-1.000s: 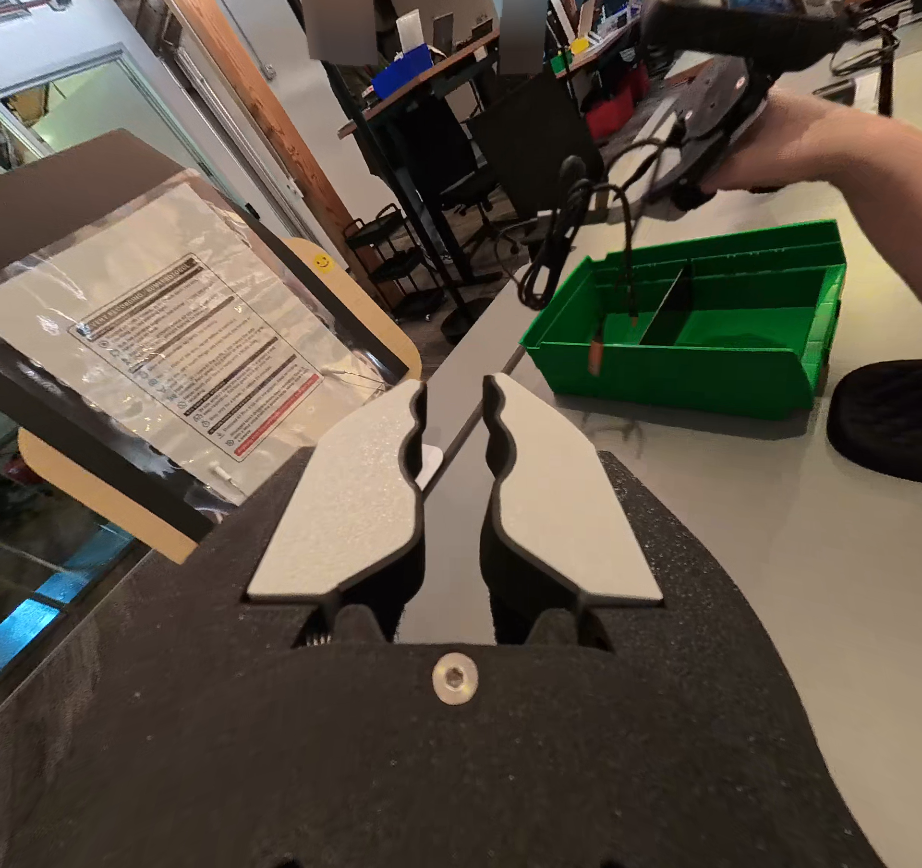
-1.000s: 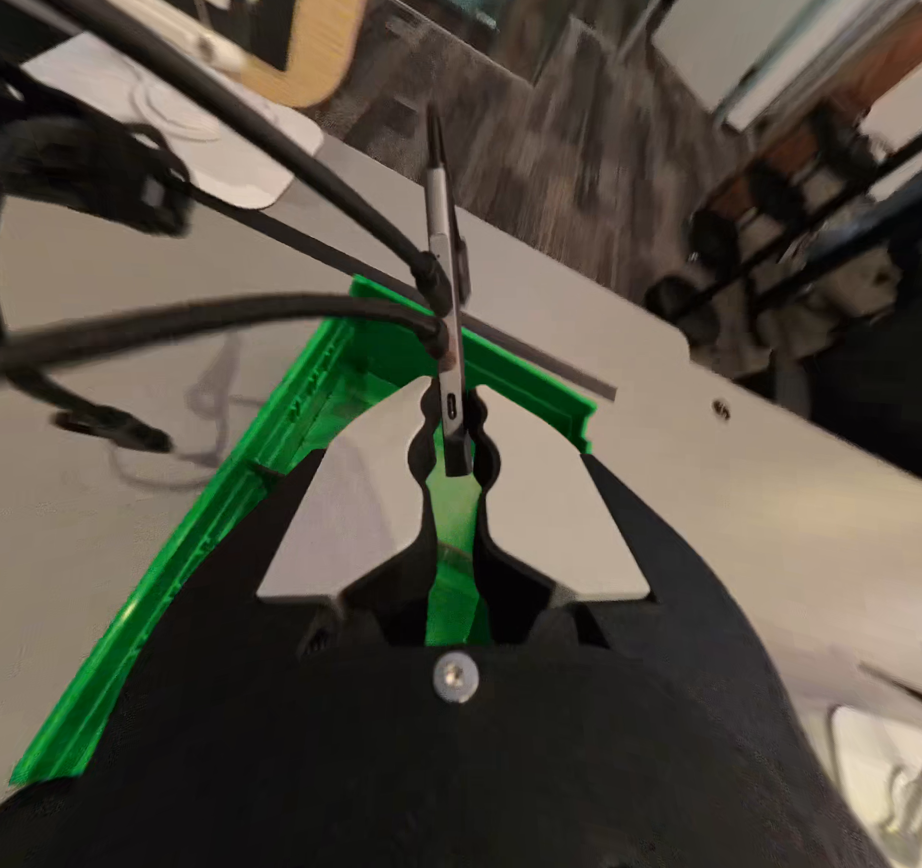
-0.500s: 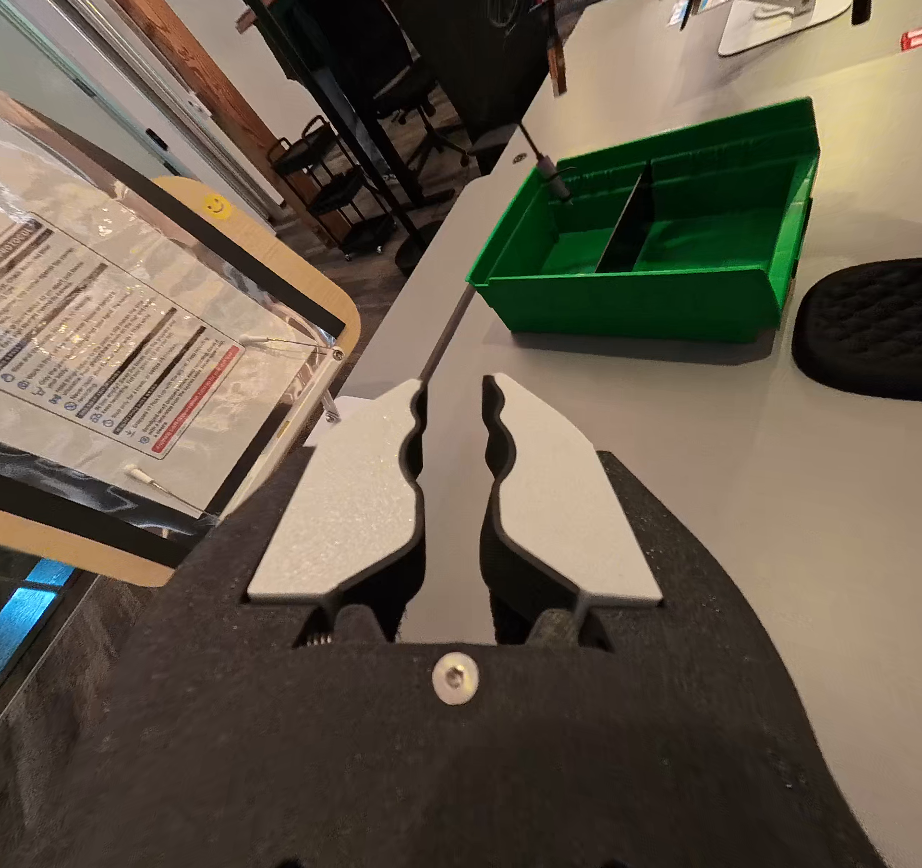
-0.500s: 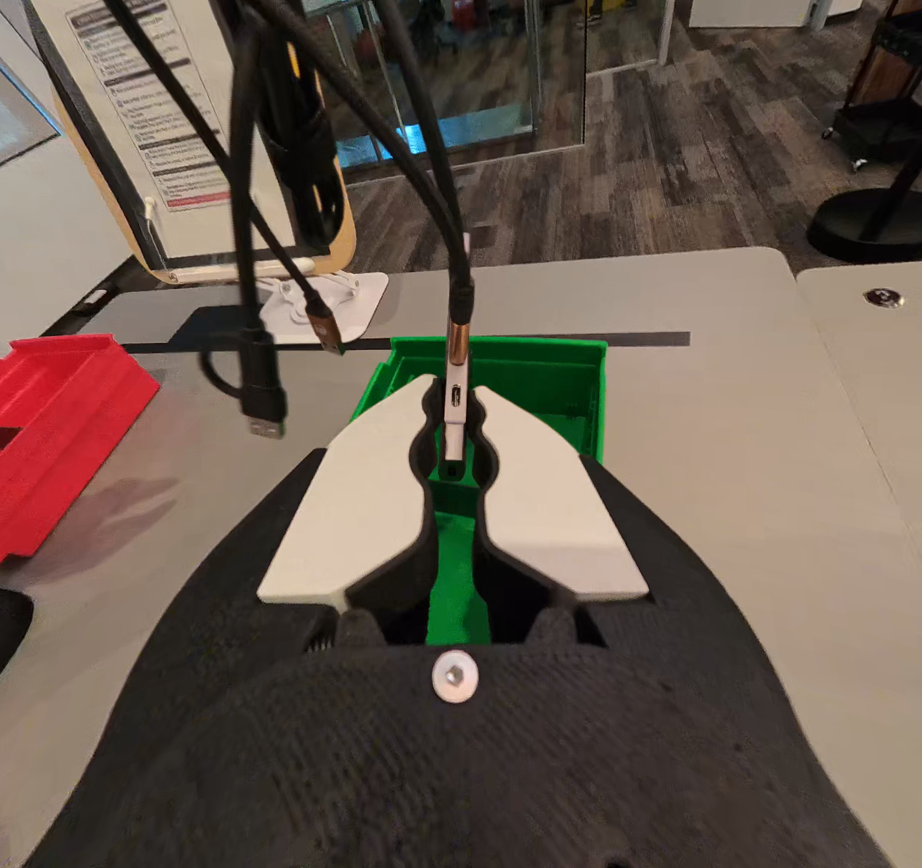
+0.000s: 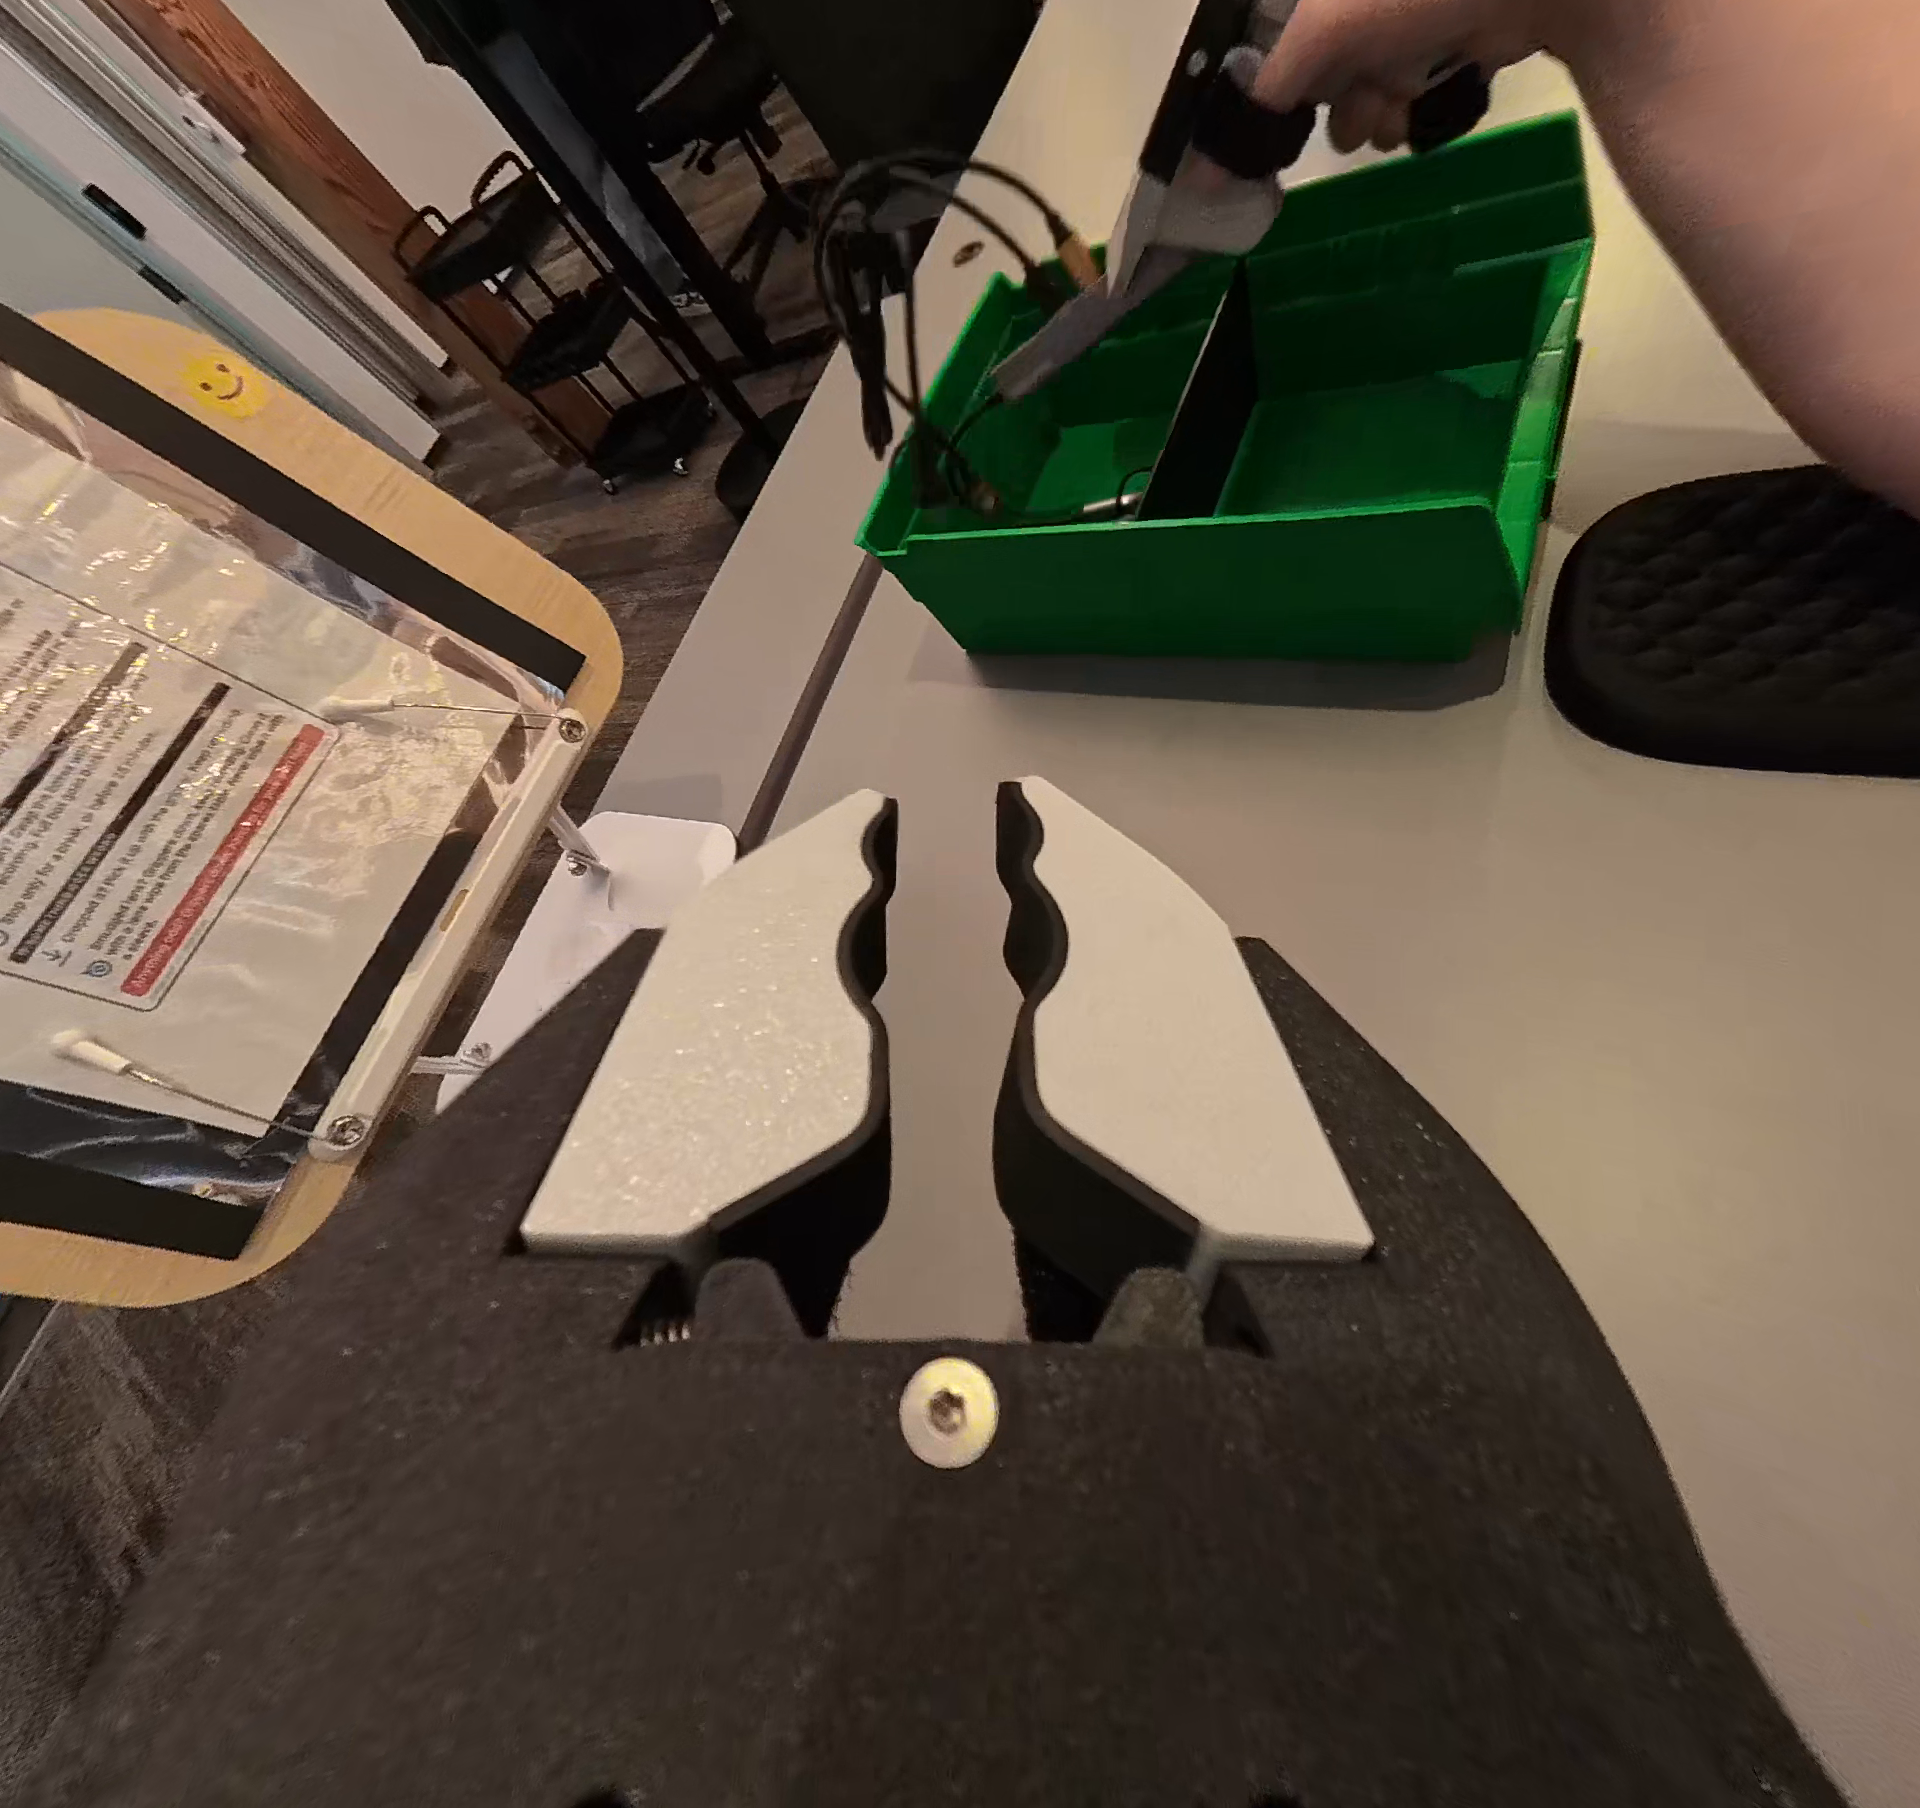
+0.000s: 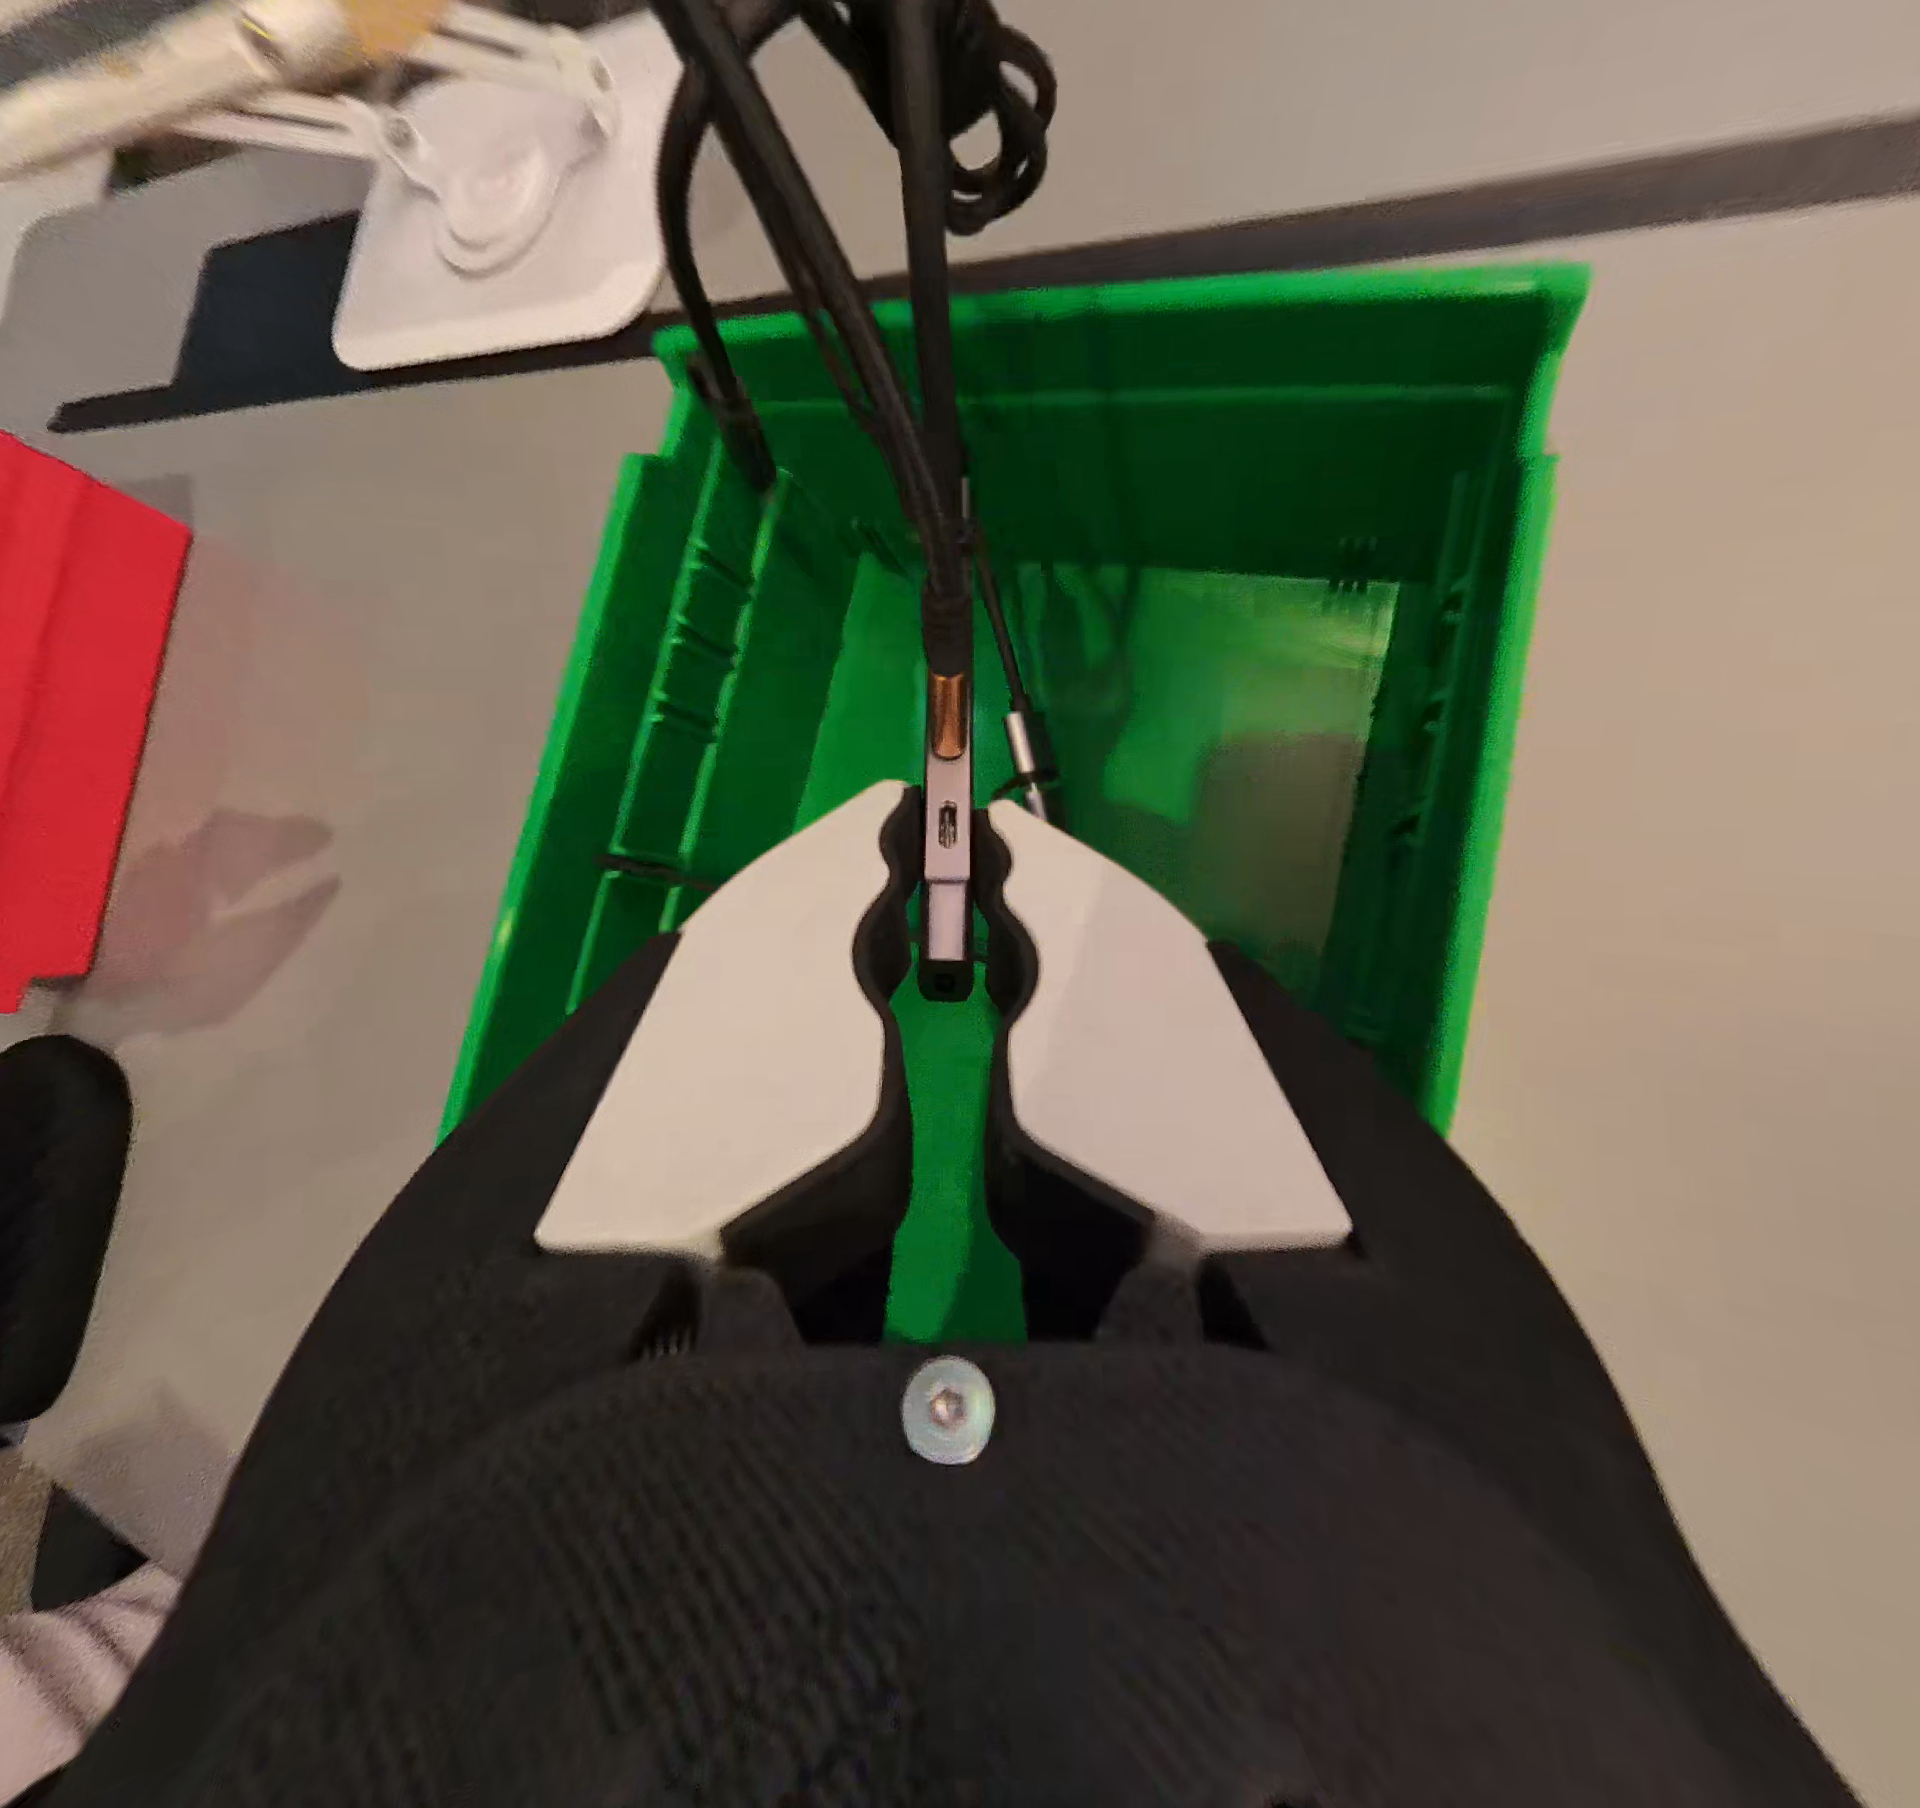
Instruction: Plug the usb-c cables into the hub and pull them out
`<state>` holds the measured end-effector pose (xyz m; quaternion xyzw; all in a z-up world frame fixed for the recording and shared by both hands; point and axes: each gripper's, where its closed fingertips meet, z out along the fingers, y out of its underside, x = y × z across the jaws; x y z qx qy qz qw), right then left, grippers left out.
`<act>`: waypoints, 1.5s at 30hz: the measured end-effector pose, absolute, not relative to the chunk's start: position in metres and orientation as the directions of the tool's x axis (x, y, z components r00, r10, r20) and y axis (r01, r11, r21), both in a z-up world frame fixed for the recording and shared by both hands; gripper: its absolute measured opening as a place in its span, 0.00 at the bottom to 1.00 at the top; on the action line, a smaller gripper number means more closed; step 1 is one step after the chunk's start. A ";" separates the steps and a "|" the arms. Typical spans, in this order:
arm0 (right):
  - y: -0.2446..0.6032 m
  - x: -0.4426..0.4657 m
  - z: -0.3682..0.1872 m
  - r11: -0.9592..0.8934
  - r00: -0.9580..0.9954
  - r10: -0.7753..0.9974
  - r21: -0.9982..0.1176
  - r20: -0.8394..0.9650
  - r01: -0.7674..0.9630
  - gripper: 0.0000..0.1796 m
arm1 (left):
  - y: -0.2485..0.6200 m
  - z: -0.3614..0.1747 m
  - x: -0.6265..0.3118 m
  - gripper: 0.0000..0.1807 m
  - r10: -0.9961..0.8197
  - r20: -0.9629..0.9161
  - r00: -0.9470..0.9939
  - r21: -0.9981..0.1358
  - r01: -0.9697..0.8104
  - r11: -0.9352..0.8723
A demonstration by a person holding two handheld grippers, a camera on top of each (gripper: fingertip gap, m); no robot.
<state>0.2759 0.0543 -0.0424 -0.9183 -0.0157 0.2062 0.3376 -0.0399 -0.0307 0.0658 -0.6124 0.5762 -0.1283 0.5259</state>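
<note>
Grey-plated fingers of the left gripper (image 5: pixel 945 808) stand parted with bare table showing through the gap; they hold nothing and hang low over the grey table (image 5: pixel 1455 979), well short of the bin. Just to their left a framed sheet under clear film (image 5: pixel 208 823) leans on a white stand at the table edge. To the right lies a black quilted pad (image 5: pixel 1745 626).

Beyond them sits the green bin (image 5: pixel 1195 595), split by a dark divider (image 5: pixel 1195 418) into two compartments. The right gripper (image 6: pixel 948 802) is closed on the slim silver hub (image 6: pixel 948 865), pinching its narrow body between the tips, and holds it over the bin's left compartment as the left wrist view shows it, the hub tilted downward into the opening. A person's hand (image 5: pixel 1455 2) grips that tool from above.

Black usb-c cables (image 6: pixel 914 304) run from the hub's far end, one joined to it by a copper-coloured plug (image 6: pixel 948 714); the rest loop and dangle past the bin's far rim, some ends trailing inside the bin. A silver plug (image 6: pixel 1023 745) hangs beside the hub.

A red bin (image 6: pixel 73 719) sits off to the left in the right wrist view.
</note>
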 end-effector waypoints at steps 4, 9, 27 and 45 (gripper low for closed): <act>0.067 0.286 -0.067 -0.797 0.954 0.128 -0.600 -0.270 -0.063 0.07 | -0.032 0.059 -0.036 0.10 -0.850 -0.446 0.282 -0.781 -0.586 0.215; 0.078 0.314 -0.053 -0.714 0.995 0.056 -0.700 -0.088 -0.022 0.14 | -0.032 0.055 -0.033 0.10 -0.856 -0.442 0.270 -0.772 -0.601 0.209; 0.173 0.302 0.000 -0.728 0.957 0.275 -0.669 -0.089 0.147 0.25 | -0.021 0.060 -0.054 0.10 -0.852 -0.412 0.324 -0.786 -0.600 0.151; 0.184 0.303 -0.104 -0.943 0.970 0.204 0.239 -0.132 0.231 0.16 | -0.006 0.053 -0.066 0.10 -0.861 -0.370 0.348 -0.788 -0.608 0.093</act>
